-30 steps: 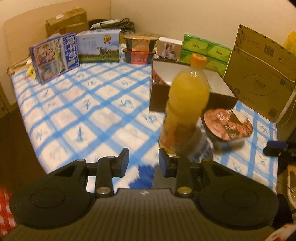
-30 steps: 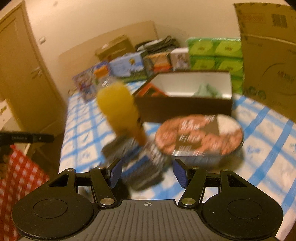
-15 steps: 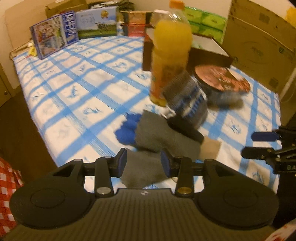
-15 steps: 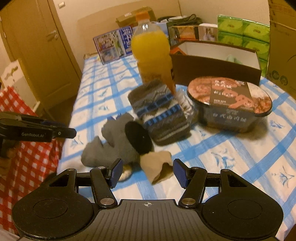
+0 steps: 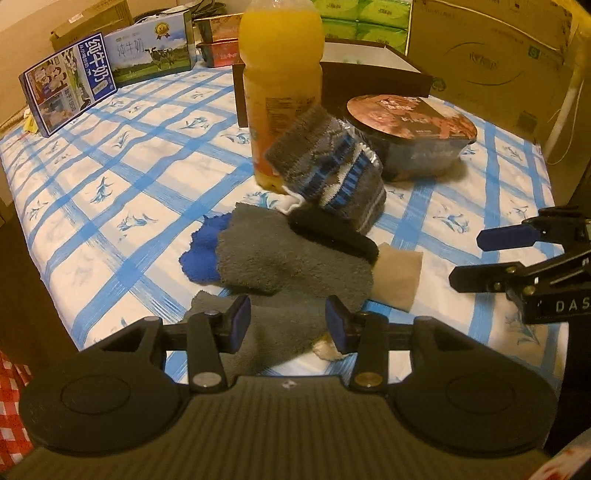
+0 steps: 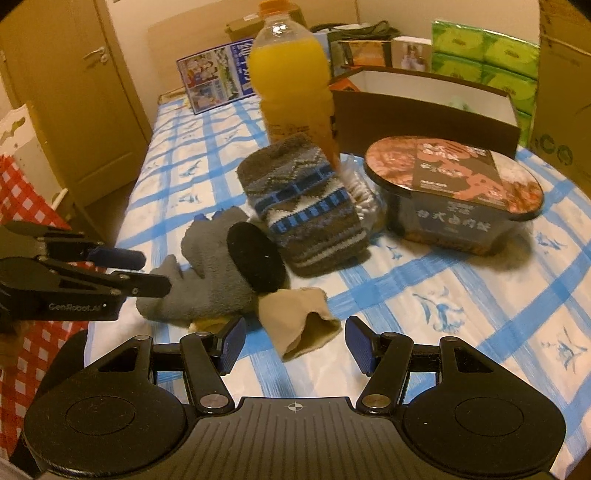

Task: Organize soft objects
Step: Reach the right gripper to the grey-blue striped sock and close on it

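A pile of socks lies near the front edge of the blue-checked tablecloth [image 5: 122, 155]. It holds a grey fluffy sock [image 5: 288, 258], a patterned knit sock [image 5: 332, 173] leaning on the juice bottle, a black sock [image 5: 332, 236], a beige sock [image 5: 399, 277] and a blue piece [image 5: 201, 251]. My left gripper [image 5: 288, 321] hovers over the near end of the grey sock. Its jaws are opening, the cloth lies between them and the pads do not press it. My right gripper [image 6: 291, 343] stands open just short of the beige sock [image 6: 303, 321].
An orange juice bottle [image 5: 280, 85] and a lidded noodle bowl [image 5: 410, 129] stand right behind the socks. An open brown box [image 5: 369, 74] is further back. Milk cartons [image 5: 70, 92], green tissue packs [image 5: 362, 18] and a cardboard box [image 5: 491, 55] line the back. Red checked cloth [image 6: 22, 206] hangs left.
Both grippers have come down and closer to the sock pile, which now fills the near view. The left jaws stand a little wider than before.
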`<act>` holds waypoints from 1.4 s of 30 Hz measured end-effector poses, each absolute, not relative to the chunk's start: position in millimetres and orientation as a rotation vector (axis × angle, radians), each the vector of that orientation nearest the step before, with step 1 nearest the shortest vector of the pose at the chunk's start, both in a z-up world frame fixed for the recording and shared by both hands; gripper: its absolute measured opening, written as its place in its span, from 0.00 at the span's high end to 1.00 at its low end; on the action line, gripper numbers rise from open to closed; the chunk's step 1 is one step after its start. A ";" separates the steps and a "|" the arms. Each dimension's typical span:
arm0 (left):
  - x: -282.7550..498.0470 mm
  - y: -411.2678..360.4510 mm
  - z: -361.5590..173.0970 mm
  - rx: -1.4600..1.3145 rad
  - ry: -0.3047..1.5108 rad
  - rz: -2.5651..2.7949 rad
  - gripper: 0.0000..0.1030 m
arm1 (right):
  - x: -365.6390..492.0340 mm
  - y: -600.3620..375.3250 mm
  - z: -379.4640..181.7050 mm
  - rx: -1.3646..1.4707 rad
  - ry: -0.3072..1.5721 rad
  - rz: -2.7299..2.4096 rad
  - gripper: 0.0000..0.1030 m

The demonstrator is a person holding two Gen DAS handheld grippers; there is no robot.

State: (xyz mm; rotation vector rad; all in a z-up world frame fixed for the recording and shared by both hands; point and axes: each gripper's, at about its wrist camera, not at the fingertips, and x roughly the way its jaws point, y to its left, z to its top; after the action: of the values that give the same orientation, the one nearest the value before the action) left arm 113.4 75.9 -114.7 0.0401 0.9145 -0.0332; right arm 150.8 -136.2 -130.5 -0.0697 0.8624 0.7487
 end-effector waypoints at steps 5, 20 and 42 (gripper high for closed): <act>123.1 80.3 -119.6 0.044 0.923 -0.016 0.60 | 155.5 -118.7 -135.6 -0.095 0.840 0.776 0.41; 150.7 98.8 -128.4 -0.023 0.930 0.020 0.60 | 186.0 -69.7 -154.7 -0.120 0.815 0.844 0.55; 150.8 101.0 -119.2 -0.037 0.905 0.022 0.60 | 185.4 -85.9 -131.9 -0.042 0.748 0.862 0.89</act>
State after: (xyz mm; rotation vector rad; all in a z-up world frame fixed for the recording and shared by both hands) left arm 150.8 101.0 -119.2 -0.0370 0.9050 0.0219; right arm 185.4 -85.9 -131.9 -0.0417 0.7478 0.8623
